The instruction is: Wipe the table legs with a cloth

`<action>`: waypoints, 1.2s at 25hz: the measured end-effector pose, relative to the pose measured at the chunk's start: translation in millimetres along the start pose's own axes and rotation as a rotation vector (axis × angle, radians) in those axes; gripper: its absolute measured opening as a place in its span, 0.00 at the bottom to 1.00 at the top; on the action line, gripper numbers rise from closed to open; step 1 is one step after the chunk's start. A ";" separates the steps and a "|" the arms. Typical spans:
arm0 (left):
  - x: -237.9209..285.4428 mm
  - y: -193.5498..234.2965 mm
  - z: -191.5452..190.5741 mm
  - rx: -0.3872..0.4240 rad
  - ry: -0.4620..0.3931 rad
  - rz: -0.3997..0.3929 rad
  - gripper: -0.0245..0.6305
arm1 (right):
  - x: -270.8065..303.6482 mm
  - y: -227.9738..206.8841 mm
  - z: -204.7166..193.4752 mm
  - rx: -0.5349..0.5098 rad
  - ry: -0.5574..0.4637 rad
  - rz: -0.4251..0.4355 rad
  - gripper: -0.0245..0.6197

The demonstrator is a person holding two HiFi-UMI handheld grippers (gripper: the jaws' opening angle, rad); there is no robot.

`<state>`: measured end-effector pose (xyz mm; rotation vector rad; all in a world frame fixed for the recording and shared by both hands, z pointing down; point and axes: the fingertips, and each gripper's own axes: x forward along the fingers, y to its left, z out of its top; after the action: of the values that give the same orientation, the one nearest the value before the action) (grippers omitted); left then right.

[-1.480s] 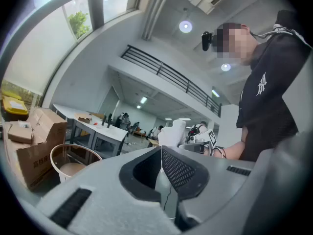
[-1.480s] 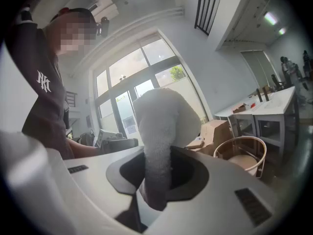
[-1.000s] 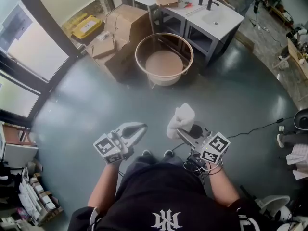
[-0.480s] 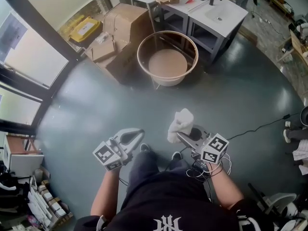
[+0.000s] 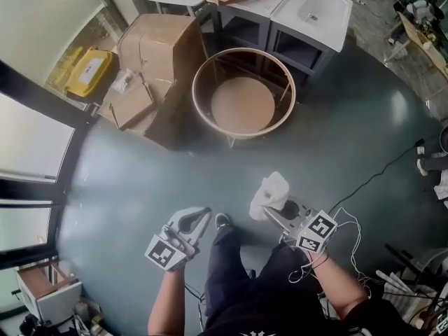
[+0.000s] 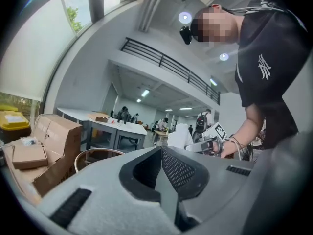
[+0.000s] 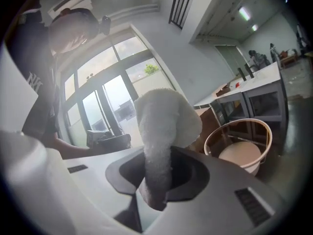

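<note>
Head view looks steeply down on the dark grey floor where you stand. White work tables and cardboard boxes fill the far side. Nearer, straight ahead of you, stands a round wooden table with a lower shelf. Its thin legs run upright beneath the rim.

Your left gripper has its jaws pressed together on nothing. Your right gripper pinches a white cloth, which bunches up above the jaws.

The cloth is well apart from the table, which lies forward and slightly left of it. Your right gripper is the nearer one. Because the legs stand upright, wiping them will probably mean going forward, reaching low and stroking up and down.
</note>
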<state>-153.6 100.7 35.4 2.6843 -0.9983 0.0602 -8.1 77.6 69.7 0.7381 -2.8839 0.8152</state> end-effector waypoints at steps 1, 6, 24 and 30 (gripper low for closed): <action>3.4 17.4 -7.7 0.001 0.005 -0.002 0.04 | 14.5 -9.7 -2.9 -0.016 -0.014 -0.023 0.18; 44.7 87.9 -70.4 -0.033 0.012 -0.017 0.04 | 79.7 -76.1 -44.7 -0.056 -0.027 -0.078 0.18; 195.1 274.9 -364.9 0.156 -0.049 0.033 0.05 | 259.0 -334.1 -304.8 -0.006 -0.168 0.018 0.18; 222.4 300.1 -405.2 0.260 -0.033 -0.060 0.05 | 297.8 -373.6 -330.4 -0.052 -0.253 0.060 0.18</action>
<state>-155.4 -147.9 527.2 2.9578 -0.9790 0.1427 -123.9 -162.6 585.8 0.8071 -3.1513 0.6949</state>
